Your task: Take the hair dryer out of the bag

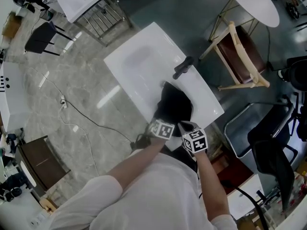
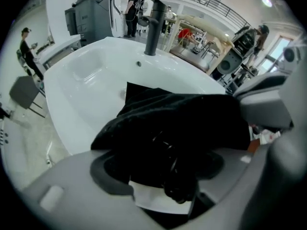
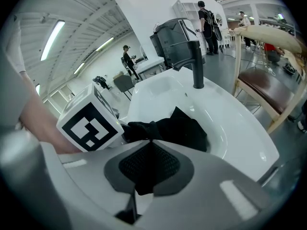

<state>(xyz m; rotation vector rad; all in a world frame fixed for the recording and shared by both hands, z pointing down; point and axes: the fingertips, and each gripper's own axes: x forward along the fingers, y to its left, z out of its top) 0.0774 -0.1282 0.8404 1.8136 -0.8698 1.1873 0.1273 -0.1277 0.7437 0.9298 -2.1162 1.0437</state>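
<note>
A black cloth bag lies crumpled on the near end of the white basin table. My right gripper is shut on a fold of the bag at its near edge. My left gripper points steeply down over the bag, its jaws spread wide with dark fabric and something glossy black between them, the pads not pressing. In the head view the left gripper and right gripper sit side by side at the bag. No hair dryer shows outside the bag.
A black faucet stands on the table's far right edge, just beyond the bag. A wooden chair and a black chair stand to the right. A cable trails over the floor to the left.
</note>
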